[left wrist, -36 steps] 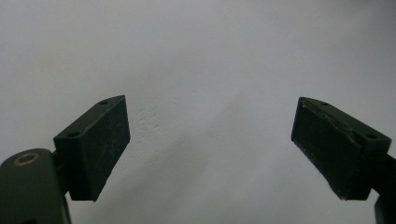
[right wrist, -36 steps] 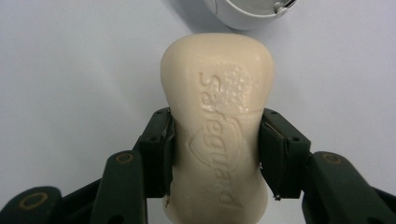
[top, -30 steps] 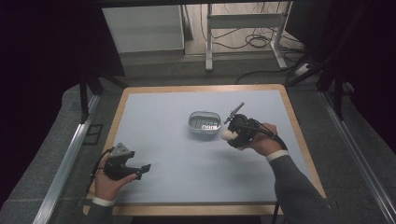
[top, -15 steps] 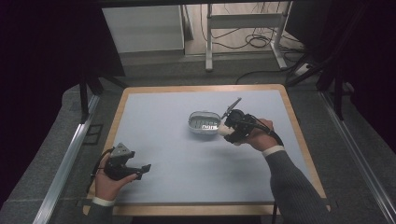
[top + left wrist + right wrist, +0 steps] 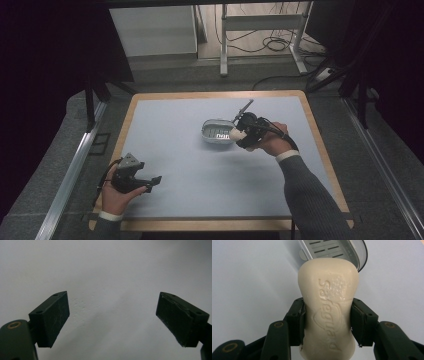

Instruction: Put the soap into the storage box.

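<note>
Your right tongs (image 5: 327, 322) grip the soap (image 5: 328, 307) just over the dish (image 5: 218, 131); left tongs (image 5: 112, 320) sit wide, empty. Setting it down looks left.

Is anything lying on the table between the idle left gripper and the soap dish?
No. In the high view the stretch of table between the left gripper and the soap dish is bare. The left gripper view agrees, with plain surface ahead of its open jaws.

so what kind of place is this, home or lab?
Probably a lab or recording setup, not a home. A bare blue-grey table with a wooden rim stands among dark curtains, loose cables lie on the floor behind it, and a person works with handheld grippers, the right gripper clamping a soap bar.
</note>
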{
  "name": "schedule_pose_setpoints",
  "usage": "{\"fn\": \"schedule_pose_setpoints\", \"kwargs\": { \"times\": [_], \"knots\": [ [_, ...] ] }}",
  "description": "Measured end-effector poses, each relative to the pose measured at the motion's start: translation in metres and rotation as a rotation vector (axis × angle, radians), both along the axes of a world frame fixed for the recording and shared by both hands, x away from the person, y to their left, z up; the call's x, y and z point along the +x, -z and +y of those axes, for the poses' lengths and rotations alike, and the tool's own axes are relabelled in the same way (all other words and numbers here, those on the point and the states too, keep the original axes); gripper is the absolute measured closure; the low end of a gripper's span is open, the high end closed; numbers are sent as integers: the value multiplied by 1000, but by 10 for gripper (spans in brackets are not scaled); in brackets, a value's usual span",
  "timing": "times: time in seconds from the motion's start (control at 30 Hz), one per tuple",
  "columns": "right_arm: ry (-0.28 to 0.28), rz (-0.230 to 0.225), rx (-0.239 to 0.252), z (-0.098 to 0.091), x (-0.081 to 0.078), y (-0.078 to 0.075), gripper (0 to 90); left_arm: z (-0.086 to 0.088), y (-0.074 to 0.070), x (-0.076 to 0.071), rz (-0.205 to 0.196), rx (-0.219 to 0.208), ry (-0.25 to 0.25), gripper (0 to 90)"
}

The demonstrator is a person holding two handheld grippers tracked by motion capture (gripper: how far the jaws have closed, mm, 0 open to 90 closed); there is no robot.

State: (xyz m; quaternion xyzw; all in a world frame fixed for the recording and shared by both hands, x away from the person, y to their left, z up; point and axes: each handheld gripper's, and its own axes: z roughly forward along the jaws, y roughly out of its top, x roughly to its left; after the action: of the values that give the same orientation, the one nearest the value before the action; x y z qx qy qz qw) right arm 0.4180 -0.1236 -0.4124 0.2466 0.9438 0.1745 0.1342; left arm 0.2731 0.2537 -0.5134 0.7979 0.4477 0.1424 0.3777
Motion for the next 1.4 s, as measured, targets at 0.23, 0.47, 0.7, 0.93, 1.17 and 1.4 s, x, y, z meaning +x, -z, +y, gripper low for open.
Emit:
{"fn": "schedule_pose_setpoints", "kwargs": {
  "times": [0.23,0.47,0.7,0.93,1.17,1.4],
  "knots": [
    [-9,3,-1,5,6,-1,499,1,0,0,-2,3,3,121],
    [-12,1,-8,10,13,0,499,1,0,0,-2,2,4,121],
    [-27,-9,-6,16,24,-2,499,0,0,0,0,2,3,121],
    [-50,0,-11,26,29,1,499,2,0,0,-2,3,5,121],
    [-67,3,-19,31,35,2,499,2,-1,0,-3,2,6,121],
    [-66,-8,-14,36,38,0,499,1,0,0,0,1,5,121]
  ]
}}
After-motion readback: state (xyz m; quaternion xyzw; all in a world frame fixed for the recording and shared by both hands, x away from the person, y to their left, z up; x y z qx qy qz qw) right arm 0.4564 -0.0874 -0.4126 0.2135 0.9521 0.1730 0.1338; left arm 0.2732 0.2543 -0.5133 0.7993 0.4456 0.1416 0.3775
